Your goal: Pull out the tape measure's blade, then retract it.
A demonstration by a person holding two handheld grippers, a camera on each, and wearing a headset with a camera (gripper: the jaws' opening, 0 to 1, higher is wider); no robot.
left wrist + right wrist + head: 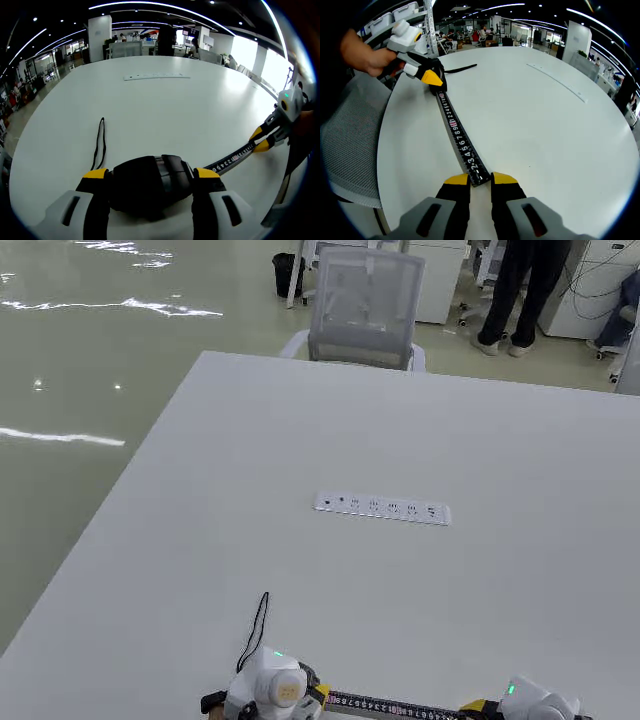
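The right gripper (475,178), jaws nearly shut on the tip of the blade (456,131), lies straight along it from the left gripper (151,174), which clamps the case (150,192).

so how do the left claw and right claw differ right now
The left claw is shut on the tape measure's black case, its jaws spread wide; the right claw is shut on the end of the blade, jaws nearly together. Both have yellow tips and sit low over the white table, the blade stretched between them.
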